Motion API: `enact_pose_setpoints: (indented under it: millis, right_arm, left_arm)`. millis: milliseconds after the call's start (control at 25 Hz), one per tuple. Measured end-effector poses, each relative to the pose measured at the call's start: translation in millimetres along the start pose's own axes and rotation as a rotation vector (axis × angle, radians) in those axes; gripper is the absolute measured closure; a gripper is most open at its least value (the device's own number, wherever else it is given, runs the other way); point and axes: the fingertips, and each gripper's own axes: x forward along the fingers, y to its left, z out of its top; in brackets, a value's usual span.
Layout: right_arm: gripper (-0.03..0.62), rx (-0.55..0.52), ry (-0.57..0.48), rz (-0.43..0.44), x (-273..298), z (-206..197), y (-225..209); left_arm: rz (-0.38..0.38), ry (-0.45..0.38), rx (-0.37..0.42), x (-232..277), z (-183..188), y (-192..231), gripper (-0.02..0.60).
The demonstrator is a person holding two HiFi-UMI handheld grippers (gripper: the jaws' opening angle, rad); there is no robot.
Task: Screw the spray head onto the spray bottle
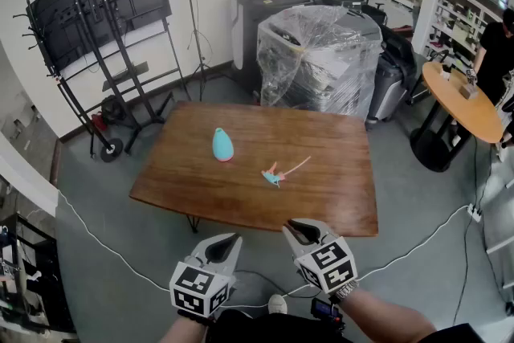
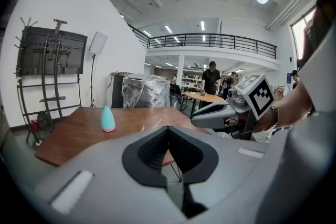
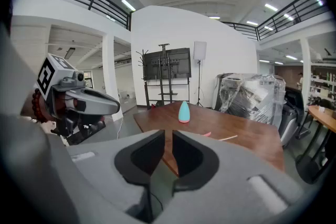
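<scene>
A teal spray bottle [image 1: 222,144] stands upright on the wooden table [image 1: 321,197], left of centre. The spray head [image 1: 273,175], teal and pink with a thin pale tube, lies on the table to the bottle's right. Both grippers hover off the table's near edge, well short of both objects. My left gripper [image 1: 229,241] is shut with nothing in it. The jaws of my right gripper [image 1: 299,230] stand a narrow slit apart, also with nothing between them. The bottle [image 2: 107,119] shows far ahead in the left gripper view, and the bottle [image 3: 184,112] and spray head [image 3: 207,134] in the right gripper view.
A black TV stand [image 1: 104,12] stands beyond the table's left end, and a plastic-wrapped machine [image 1: 313,52] behind it. A round wooden table [image 1: 462,100] and a person [image 1: 494,52] are at the right. A white cable [image 1: 96,237] runs across the floor.
</scene>
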Motion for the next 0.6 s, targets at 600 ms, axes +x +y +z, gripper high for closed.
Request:
enact_pose_setpoints:
  millis: [600]
  right_arm:
    - [0.554,0.008,0.121,-0.172,110,-3,-54]
  left_arm:
    - [-0.226,0.079,0.078,72,7,74,0.565]
